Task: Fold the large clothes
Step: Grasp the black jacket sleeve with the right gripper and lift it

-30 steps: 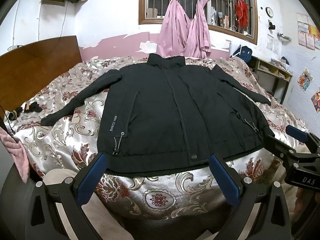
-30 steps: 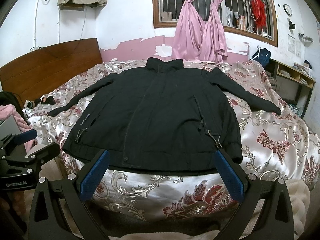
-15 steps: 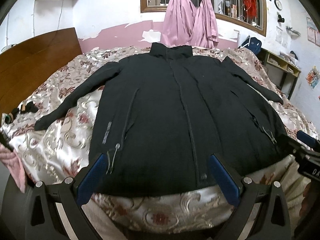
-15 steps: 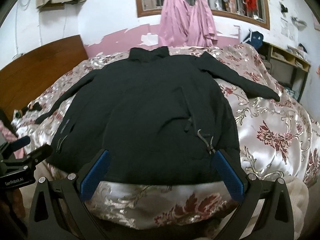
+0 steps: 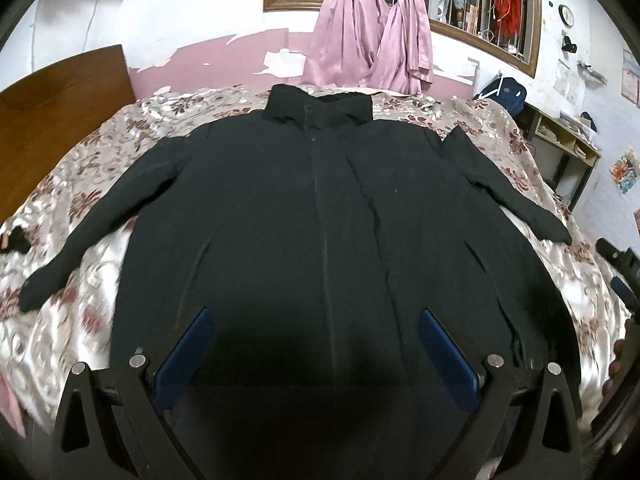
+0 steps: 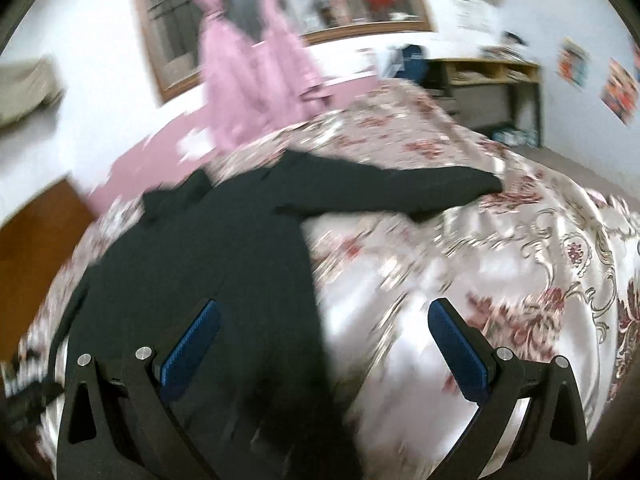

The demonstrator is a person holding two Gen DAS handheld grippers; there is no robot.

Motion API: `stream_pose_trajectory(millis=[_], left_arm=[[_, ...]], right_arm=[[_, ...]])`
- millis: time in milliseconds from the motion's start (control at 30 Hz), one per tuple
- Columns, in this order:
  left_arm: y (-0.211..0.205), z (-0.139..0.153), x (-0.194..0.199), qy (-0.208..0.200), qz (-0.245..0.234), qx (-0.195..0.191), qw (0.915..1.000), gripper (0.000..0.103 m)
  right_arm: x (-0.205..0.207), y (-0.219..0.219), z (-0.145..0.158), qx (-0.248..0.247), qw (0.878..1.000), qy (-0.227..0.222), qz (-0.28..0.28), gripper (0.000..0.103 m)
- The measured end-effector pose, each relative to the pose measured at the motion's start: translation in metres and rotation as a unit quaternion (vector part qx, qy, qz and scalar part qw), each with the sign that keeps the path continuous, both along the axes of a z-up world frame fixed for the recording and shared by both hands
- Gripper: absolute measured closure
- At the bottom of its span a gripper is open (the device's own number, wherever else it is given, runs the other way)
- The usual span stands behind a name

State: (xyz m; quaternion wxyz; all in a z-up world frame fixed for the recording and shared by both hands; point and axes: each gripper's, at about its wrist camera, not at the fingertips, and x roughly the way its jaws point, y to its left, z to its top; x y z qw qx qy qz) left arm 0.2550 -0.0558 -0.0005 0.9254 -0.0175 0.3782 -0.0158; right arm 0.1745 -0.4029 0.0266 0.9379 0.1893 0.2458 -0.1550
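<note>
We note the large black padded jacket with a stand-up collar (image 5: 320, 216) lying front-up and spread flat across the bed, collar toward the wall, both sleeves angled outward; no fold is made yet, so we judge the task to be at its opening approach. The left gripper (image 5: 316, 348) hangs low over the jacket's lower front, its blue-padded jaws wide apart with nothing between them. The right gripper (image 6: 326, 342) is likewise spread and empty, straddling the jacket's right side edge, one finger over black cloth, the other over bedding; this view is motion-blurred, so contact cannot be judged. The right-hand sleeve (image 6: 396, 188) stretches out over the cover ahead of it. We judge the next move calls for closing on a side edge or sleeve and carrying it inward over the body, with enough cloth pinched that the thick fabric does not slip. The surface is a glossy cream bedspread with red floral pattern (image 5: 84, 280), probably slick. Around it: a brown wooden headboard (image 5: 60, 120), knotted pink curtains (image 5: 368, 36) at a barred window, a wooden shelf (image 5: 568, 144).
</note>
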Motion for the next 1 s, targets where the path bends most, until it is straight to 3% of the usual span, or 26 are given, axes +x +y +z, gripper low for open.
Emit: stream_pose_trajectory(millis=[267,400,567,767,1000], left_arm=[[-0.056,-0.008,0.104,0.012,-0.043,0.013,0.9989,0.001],[-0.091,-0.022,0.156,0.035,-0.078,-0.001,0.9963,0.001],[-0.123,-0.034,0.208,0.049,-0.093,-0.04,0.9936,0.001],[-0.163,-0.039,0.253,0.046,-0.103,-0.053,0.9923,0.001],[-0.201,-0.061,0.279,0.05,-0.103,-0.03,0.993,0.001]], right_arm=[[0.077,-0.114,-0.013,0.06,0.992,-0.016,-0.106,0.001],[0.137,-0.175,-0.039,0.118,0.986,-0.005,-0.117,0.001],[0.183,-0.218,-0.076,0.125,0.982,0.017,-0.141,0.001],[0.194,-0.262,-0.112,0.167,0.967,0.004,-0.192,0.001],[0.216,-0.295,-0.129,0.186,0.963,-0.019,-0.196,0.001]])
